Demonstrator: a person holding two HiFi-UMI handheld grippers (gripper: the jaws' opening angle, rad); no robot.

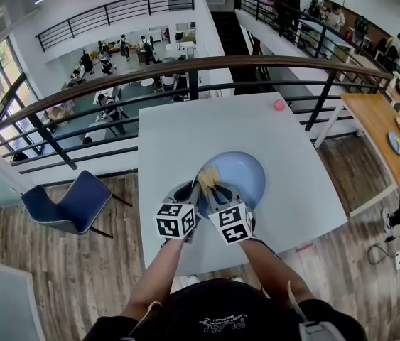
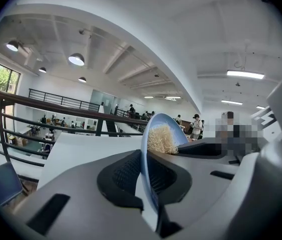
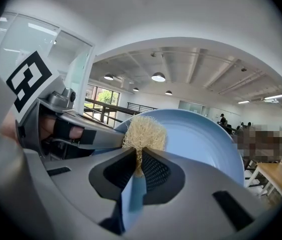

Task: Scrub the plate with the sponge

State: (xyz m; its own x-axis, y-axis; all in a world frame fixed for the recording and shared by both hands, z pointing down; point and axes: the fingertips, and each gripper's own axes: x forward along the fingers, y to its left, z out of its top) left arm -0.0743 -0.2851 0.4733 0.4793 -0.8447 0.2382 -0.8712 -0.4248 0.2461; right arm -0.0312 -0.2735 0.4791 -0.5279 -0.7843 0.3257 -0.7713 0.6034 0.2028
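Room: worktop (image 1: 185, 133) lies open far and left of the plate (image 1: 246, 172).
Left hand-held gripper (image 2: 148, 181): clamped on plate rim.
Right hand-held gripper (image 3: 136, 166): gripping sponge (image 3: 145, 133) against plate.

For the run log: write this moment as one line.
left gripper shut on plate | right gripper shut on sponge | sponge against plate
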